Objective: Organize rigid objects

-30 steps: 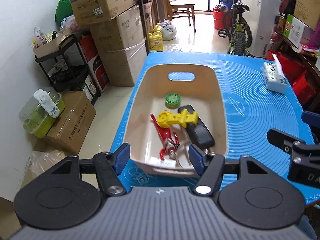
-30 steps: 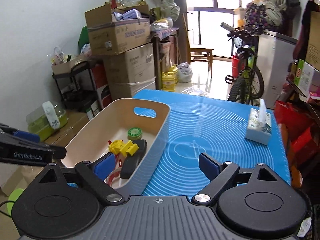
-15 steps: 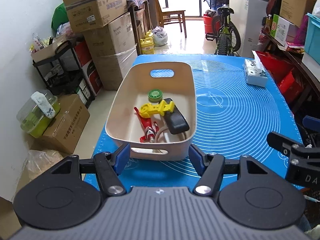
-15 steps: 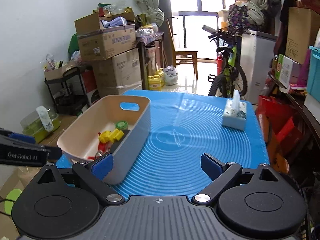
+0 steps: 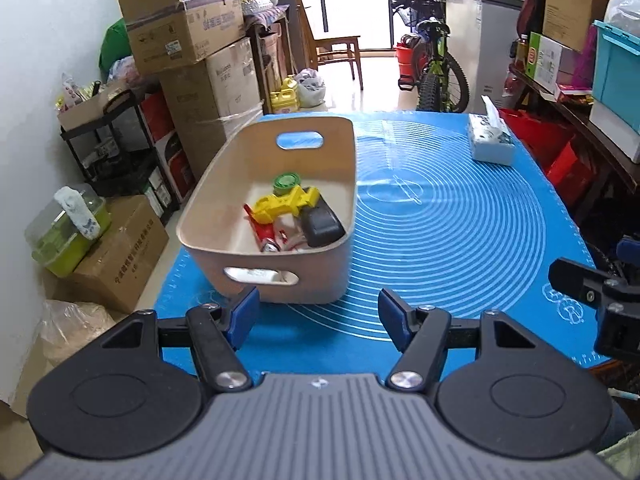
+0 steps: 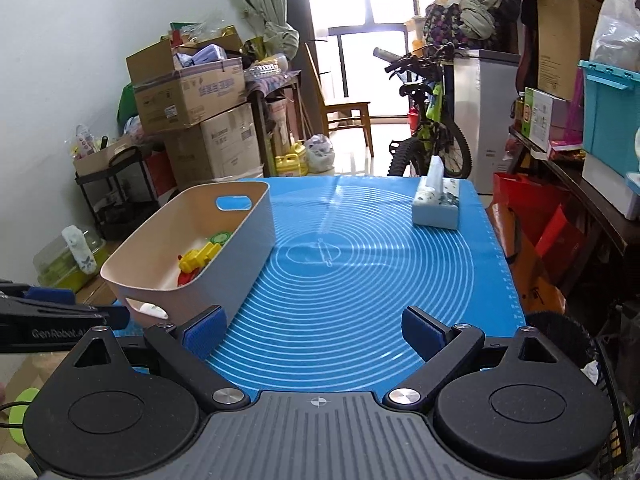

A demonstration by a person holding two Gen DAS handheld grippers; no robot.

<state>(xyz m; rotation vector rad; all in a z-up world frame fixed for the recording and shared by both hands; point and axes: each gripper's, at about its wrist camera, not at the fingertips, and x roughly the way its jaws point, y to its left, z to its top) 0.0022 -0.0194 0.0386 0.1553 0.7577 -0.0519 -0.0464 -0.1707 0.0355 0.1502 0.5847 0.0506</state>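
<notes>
A beige plastic basket (image 5: 344,168) stands on the left of the blue mat (image 5: 460,232). In it lie a yellow toy (image 5: 286,203), a green lid (image 5: 286,181), a black object (image 5: 322,226) and a red object (image 5: 262,228). The basket also shows in the right wrist view (image 6: 256,236). My left gripper (image 5: 318,314) is open and empty, held back from the basket's near end. My right gripper (image 6: 316,330) is open and empty, over the mat's near edge, right of the basket.
A tissue box (image 5: 491,145) sits at the mat's far right, also in the right wrist view (image 6: 437,207). Cardboard boxes (image 5: 192,40) and a black shelf (image 5: 108,140) stand left of the table. A bicycle (image 6: 432,128) stands beyond it.
Both grippers have drawn back and up from the basket, which now sits farther off. Both stay open and empty.
</notes>
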